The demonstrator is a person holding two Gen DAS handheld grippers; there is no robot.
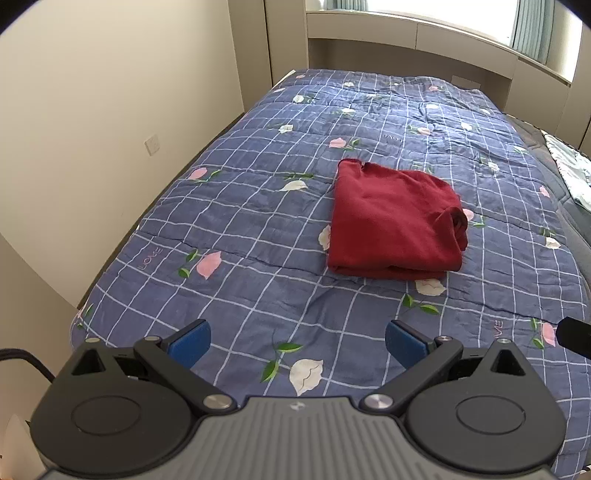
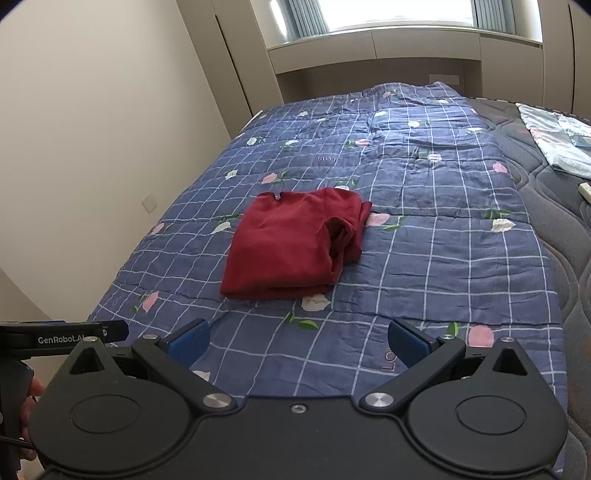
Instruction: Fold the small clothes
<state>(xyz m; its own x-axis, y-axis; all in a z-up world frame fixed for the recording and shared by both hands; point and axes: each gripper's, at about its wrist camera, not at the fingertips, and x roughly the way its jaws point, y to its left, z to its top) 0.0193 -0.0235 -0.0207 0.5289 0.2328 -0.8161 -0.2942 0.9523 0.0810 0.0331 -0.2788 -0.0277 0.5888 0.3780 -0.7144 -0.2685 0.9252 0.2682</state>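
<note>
The left gripper [image 1: 297,341] is shown with its jaws spread wide and nothing held between the blue pads [image 1: 190,345]; it is held above the near end of the bed, clear of the cloth. The right gripper [image 2: 297,341] is likewise shown fully parted and empty, its blue fingertips [image 2: 406,345] poised over the same near end. In the right wrist view, a part of the left gripper's body is seen at 9 o'clock, just beside the right gripper. Beyond both pairs of jaws, the blue checked quilt [image 1: 258,206] with its flower print is spread over the bed. The dark red garment [image 1: 395,221] is seen lying folded into a compact, roughly square stack on the quilt, well apart from both grippers: at about 1 o'clock from the left jaws, and at about 12 o'clock from the right jaws [image 2: 295,240]. One rumpled, open edge of the garment is turned toward 3 o'clock. Farther out, a pale patterned cloth [image 2: 557,144] is seen on the bare mattress at 2 o'clock, a cream wall [image 1: 110,110] at 9 o'clock, and a bright window [image 2: 391,14] at 12 o'clock.
</note>
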